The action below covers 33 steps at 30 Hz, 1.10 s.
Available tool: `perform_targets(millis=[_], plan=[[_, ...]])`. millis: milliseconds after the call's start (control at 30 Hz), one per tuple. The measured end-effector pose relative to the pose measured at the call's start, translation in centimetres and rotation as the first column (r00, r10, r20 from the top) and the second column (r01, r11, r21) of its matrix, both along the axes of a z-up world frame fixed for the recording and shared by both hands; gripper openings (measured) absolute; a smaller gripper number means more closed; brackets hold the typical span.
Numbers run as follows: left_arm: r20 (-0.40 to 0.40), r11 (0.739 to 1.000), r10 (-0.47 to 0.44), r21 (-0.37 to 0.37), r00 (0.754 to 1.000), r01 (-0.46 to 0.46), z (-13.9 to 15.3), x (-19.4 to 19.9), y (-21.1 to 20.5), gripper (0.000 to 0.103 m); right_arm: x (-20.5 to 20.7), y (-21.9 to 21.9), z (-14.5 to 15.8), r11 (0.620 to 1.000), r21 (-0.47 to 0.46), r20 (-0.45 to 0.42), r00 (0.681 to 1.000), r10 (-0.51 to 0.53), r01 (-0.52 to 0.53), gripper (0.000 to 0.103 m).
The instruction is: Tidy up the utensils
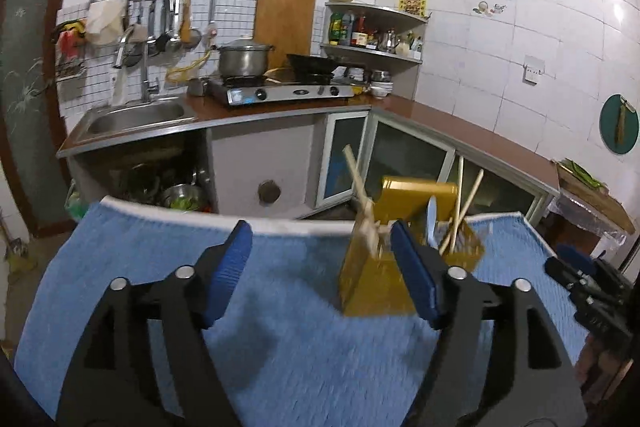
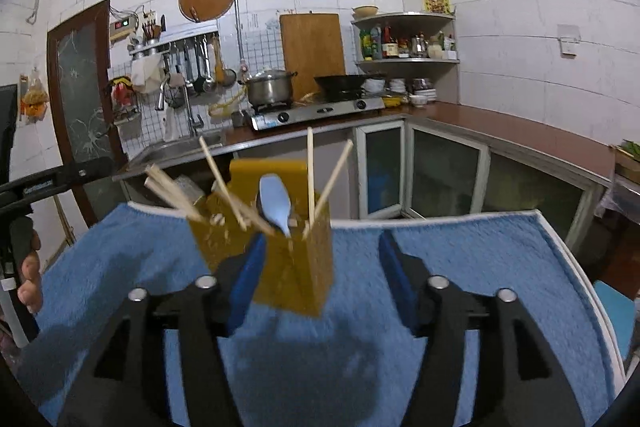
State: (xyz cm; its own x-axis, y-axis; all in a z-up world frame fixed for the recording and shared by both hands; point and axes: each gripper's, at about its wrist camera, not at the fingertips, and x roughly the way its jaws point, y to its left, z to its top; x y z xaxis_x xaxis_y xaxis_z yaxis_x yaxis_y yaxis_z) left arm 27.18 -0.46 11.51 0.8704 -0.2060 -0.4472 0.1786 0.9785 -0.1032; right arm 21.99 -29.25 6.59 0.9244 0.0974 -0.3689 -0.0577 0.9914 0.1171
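Blue towel (image 1: 280,347) spread over tabletop, bare apart from one item. Yellow utensil holder (image 2: 296,267) upright on towel, toward far edge, with raised back panel. Loaded with chopsticks (image 2: 216,171) leaning at mixed angles and one pale blue spoon (image 2: 275,203), bowl up. No loose utensils visible on towel in either view. Judged near complete: all visible utensils already in holder; possibly only straightening or withdrawal left.

Left gripper (image 1: 320,267): spread wide, nothing between the fingers, holder just beside and partly behind its right finger. Contact between them not determinable; motion blur on holder.

Right gripper (image 2: 320,271): likewise spread wide and unloaded; holder partly overlaps its left finger, whether touching not determinable.

View differences:
- Right wrist view: near-frontal on holder, spoon bowl and separate chopstick groups distinguishable; bare hand (image 2: 30,275) on a black handle at left edge.
- Left wrist view: holder seen obliquely, spoon mostly hidden behind the finger; right gripper seen from outside at right edge; open space under sink (image 1: 136,115) with bowls, not seen in the other view.
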Motion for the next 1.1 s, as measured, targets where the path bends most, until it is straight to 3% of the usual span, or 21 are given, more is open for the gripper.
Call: perform_targets(millis=[67, 167, 300, 600, 800, 1100], plan=[[0.011, 1.000, 0.018, -0.006, 1.000, -0.018, -0.7, -2.3, 0.9, 0.087, -2.4, 0.5, -0.6, 1.000, -0.017, 0.002, 1.000, -0.012, 0.012, 0.066], [0.036, 0.999, 0.033, -0.034, 0.999, -0.032, -1.6, -5.8, 2.0, 0.096, -5.6, 1.3, -1.4, 1.000, -0.018, 0.012, 1.000, -0.016, 0.017, 0.072], [0.065, 0.998, 0.030, -0.056, 0.997, -0.027, -2.8, -10.1, 2.4, 0.098, -9.3, 2.2, -2.5, 1.000, 0.007, 0.025, 1.000, -0.016, 0.016, 0.081], [0.171, 0.999, 0.035, -0.009, 0.985, -0.034, -4.9, -17.8, 1.2, 0.098, -15.5, 4.6, -4.1, 0.999, 0.011, 0.080, 0.995, -0.054, 0.053, 0.092], [0.174, 1.000, 0.026, -0.009, 0.984, -0.024, -7.4, -19.2, 0.6, 0.098, -17.1, 5.2, -5.9, 0.997, 0.025, 0.100, 0.993, -0.069, 0.066, 0.096], [0.188, 0.995, 0.052, 0.074, 0.981, -0.067, -10.4, -19.4, -0.1, 0.098, -17.1, 5.4, -7.3, 0.992, -0.010, 0.107, 0.986, -0.126, 0.128, 0.098]])
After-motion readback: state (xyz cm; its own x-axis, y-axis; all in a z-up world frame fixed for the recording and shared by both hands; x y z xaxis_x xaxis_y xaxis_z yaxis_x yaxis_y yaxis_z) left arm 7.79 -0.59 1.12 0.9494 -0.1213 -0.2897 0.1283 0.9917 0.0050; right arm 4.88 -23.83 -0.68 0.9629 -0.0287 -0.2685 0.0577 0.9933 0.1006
